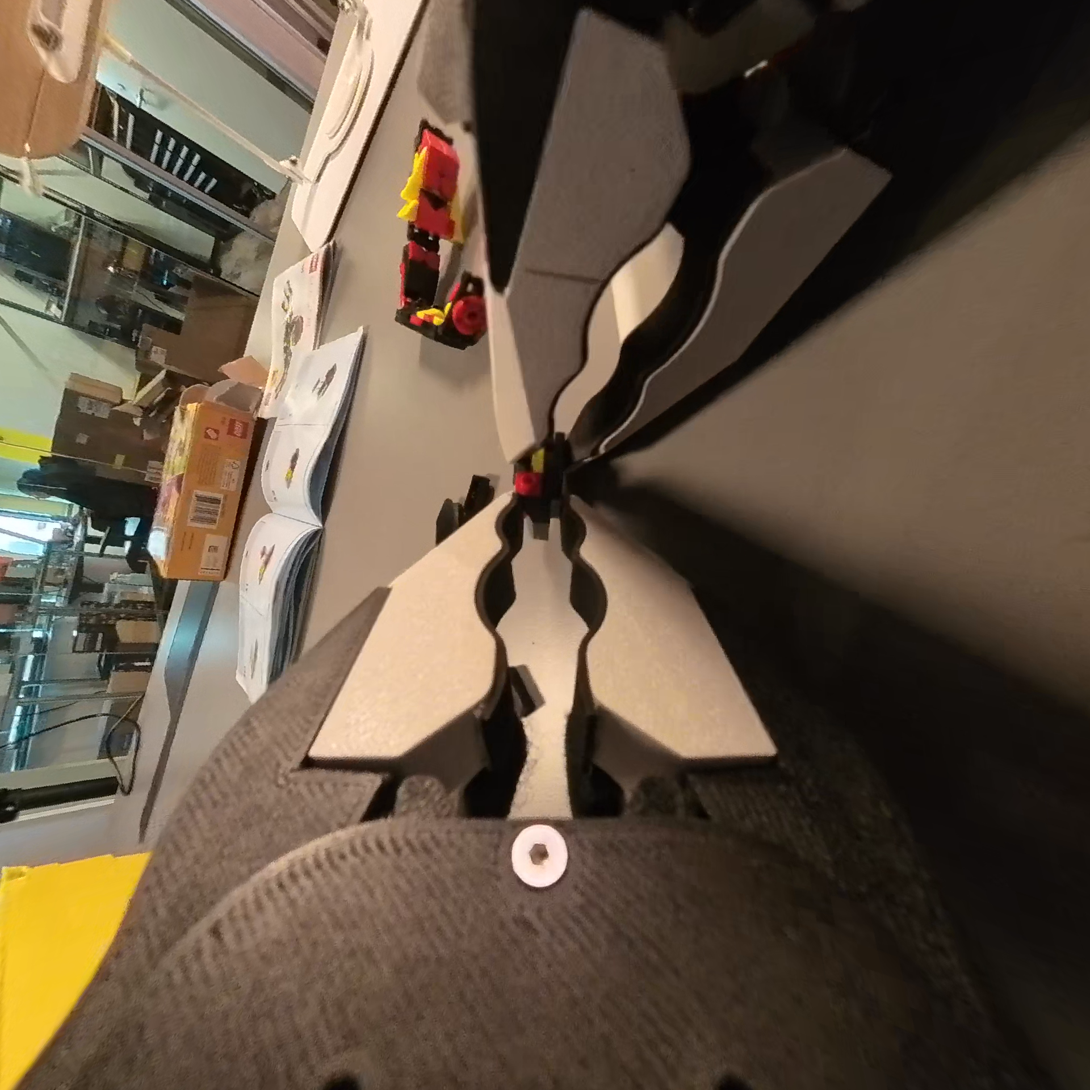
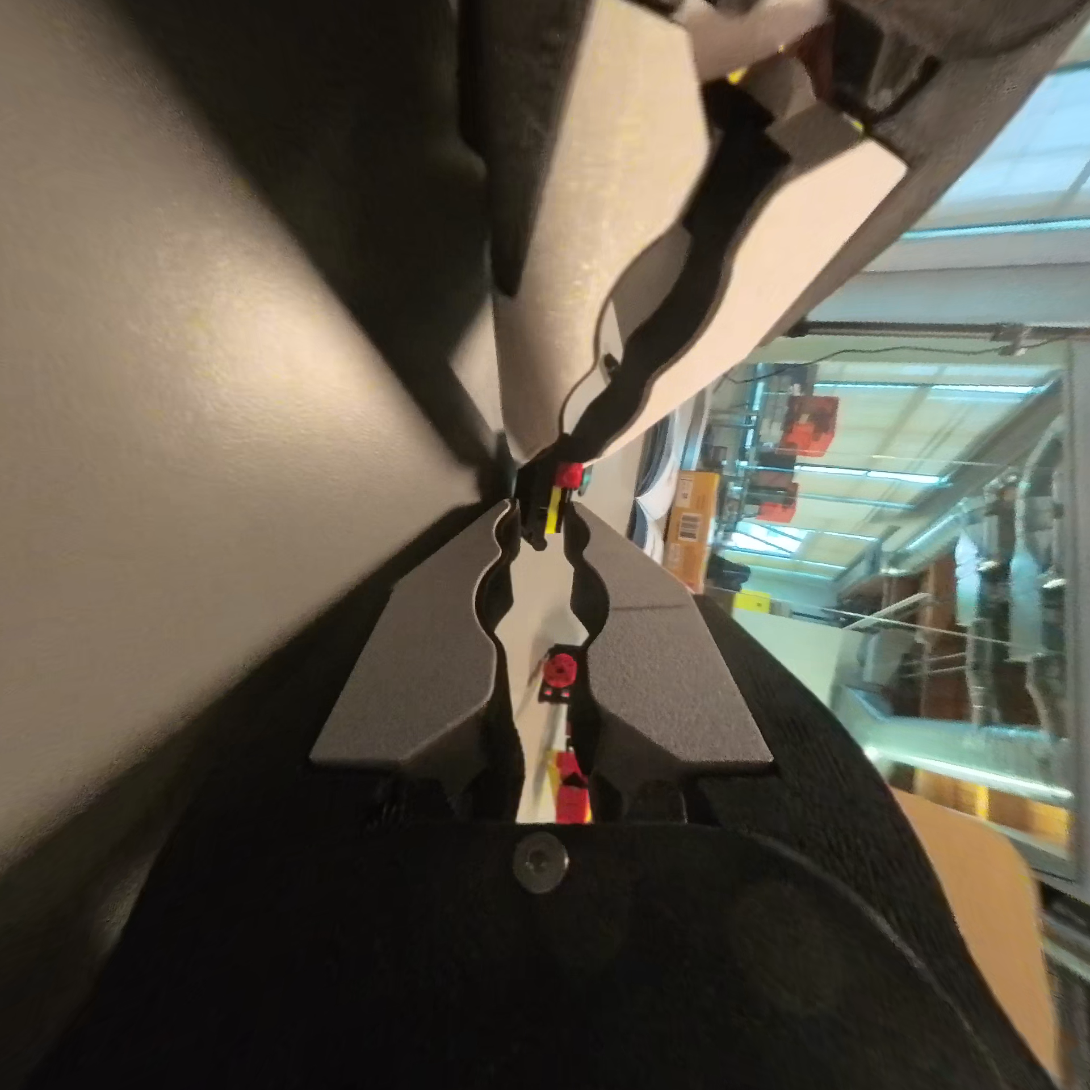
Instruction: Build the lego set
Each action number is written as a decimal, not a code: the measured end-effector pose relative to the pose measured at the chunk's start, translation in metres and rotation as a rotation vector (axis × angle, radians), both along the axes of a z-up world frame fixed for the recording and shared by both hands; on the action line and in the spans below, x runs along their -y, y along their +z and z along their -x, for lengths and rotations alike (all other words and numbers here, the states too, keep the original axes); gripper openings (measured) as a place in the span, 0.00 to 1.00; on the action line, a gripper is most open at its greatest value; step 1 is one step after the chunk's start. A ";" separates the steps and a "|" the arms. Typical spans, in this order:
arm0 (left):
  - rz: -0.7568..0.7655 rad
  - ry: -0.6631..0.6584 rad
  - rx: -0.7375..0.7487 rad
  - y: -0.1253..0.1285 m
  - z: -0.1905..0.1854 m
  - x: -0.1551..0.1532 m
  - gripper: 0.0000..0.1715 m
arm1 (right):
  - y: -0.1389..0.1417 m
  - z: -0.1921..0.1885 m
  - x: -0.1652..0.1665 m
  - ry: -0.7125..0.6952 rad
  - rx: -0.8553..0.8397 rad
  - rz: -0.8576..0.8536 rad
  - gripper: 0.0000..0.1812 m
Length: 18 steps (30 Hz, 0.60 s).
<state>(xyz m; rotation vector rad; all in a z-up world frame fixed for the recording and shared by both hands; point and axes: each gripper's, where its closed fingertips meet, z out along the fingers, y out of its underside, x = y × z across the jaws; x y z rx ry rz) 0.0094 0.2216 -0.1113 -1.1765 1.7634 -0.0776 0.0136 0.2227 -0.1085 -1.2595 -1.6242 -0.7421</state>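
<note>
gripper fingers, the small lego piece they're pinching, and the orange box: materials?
Fingers: likely 3D-printed plastic, matte grey; fine grainy texture, moulded wavy inner edges.
Lego piece: hard plastic, glossy red, yellow and black; sharp edges, round stud.
Orange box: printed cardboard, by the look; torn flaps at the open end show a pale brown inside.

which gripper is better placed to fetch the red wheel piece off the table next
Neither is free. Both the left gripper and right gripper clamp the small lego piece.
</note>
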 end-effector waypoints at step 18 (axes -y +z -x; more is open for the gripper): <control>-0.049 -0.025 -0.003 0.001 -0.002 0.000 0.07 | 0.007 -0.007 -0.005 -0.058 -0.356 0.217 0.19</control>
